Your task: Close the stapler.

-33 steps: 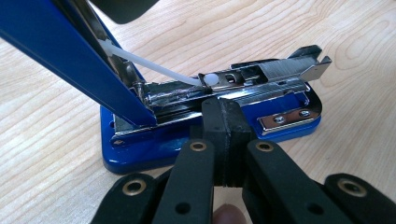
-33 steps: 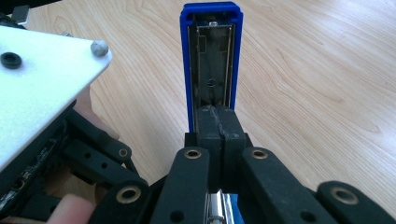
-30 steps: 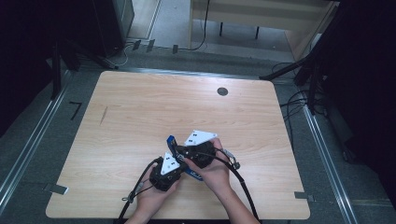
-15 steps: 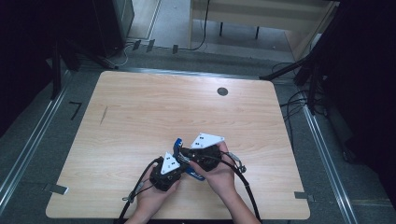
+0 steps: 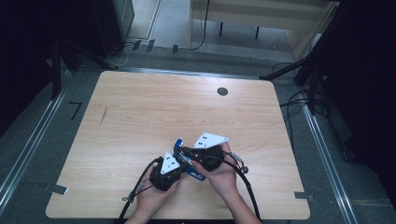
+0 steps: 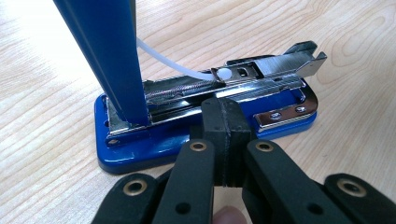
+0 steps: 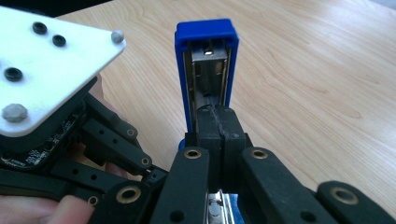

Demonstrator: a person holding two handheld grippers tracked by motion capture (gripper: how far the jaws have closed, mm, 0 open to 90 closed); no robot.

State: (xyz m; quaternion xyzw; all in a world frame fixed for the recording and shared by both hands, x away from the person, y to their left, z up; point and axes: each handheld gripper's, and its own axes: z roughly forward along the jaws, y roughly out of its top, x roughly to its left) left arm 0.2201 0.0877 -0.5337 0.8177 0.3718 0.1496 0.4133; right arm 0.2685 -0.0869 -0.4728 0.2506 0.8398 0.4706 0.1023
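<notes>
A blue stapler (image 6: 205, 126) lies open near the tabletop's (image 5: 140, 116) front edge, its base flat with its long axis running across the left gripper's (image 6: 223, 140) jaws. Those jaws are pressed together against the base's near side, apparently pinning it. The lid (image 7: 205, 70) stands upright just beyond the right gripper (image 7: 218, 135), whose jaws are closed at its lower end; whether they pinch it is hidden.

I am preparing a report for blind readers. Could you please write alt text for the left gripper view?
A blue stapler with a shiny metal staple channel lies opened on a light wooden table, its blue top cover swung upright. The left gripper, its black fingers pressed together, rests against the stapler's near side.
</notes>
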